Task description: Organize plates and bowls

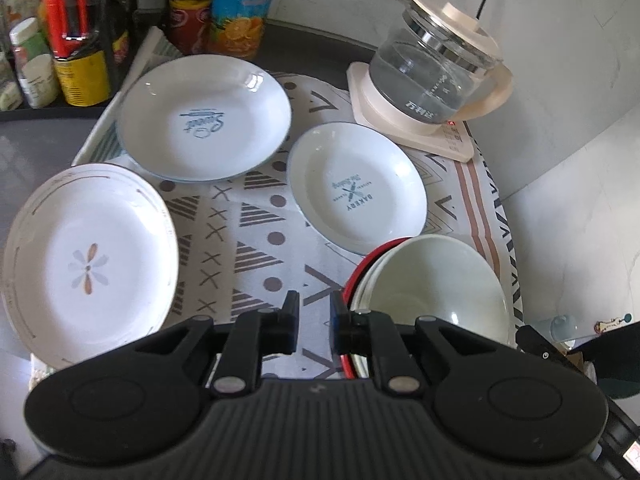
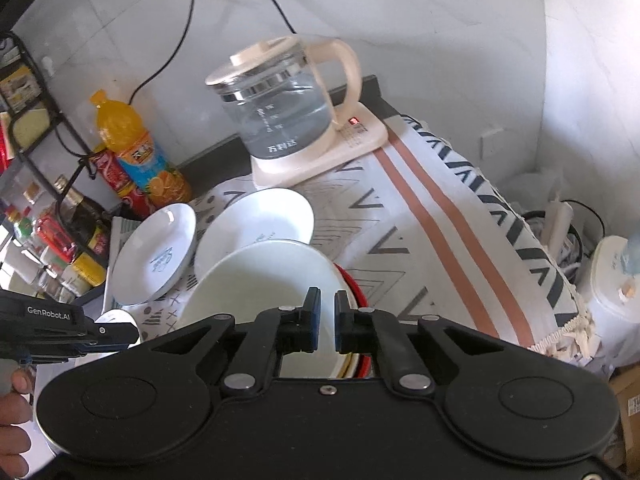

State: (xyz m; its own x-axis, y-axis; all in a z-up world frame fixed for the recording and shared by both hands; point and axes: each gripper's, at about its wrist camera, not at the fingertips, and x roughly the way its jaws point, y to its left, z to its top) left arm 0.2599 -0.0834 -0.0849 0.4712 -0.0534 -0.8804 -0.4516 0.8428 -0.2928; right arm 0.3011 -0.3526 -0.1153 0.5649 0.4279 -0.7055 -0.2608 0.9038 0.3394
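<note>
Three plates lie on the patterned cloth: a flower plate (image 1: 88, 264) at left, a "Sweet" plate (image 1: 204, 120) at the back, a "Bakery" plate (image 1: 356, 192) in the middle. A white bowl (image 1: 436, 284) sits stacked in other bowls, one with a red rim (image 1: 356, 276), at front right. My left gripper (image 1: 314, 312) is open with a narrow gap, empty, just left of the bowl stack. My right gripper (image 2: 327, 312) has its jaws closed on the rim of the top white bowl (image 2: 260, 280). The "Sweet" plate (image 2: 154, 254) and the "Bakery" plate (image 2: 256, 224) lie behind the bowl.
A glass kettle (image 1: 436, 64) on its cream base stands at the back right. An orange juice bottle (image 1: 240, 8), red cans (image 1: 188, 20) and a condiment rack (image 1: 60, 40) line the back left. The cloth hangs over the table's right edge (image 2: 560, 280). A white appliance (image 2: 616, 280) stands beyond it.
</note>
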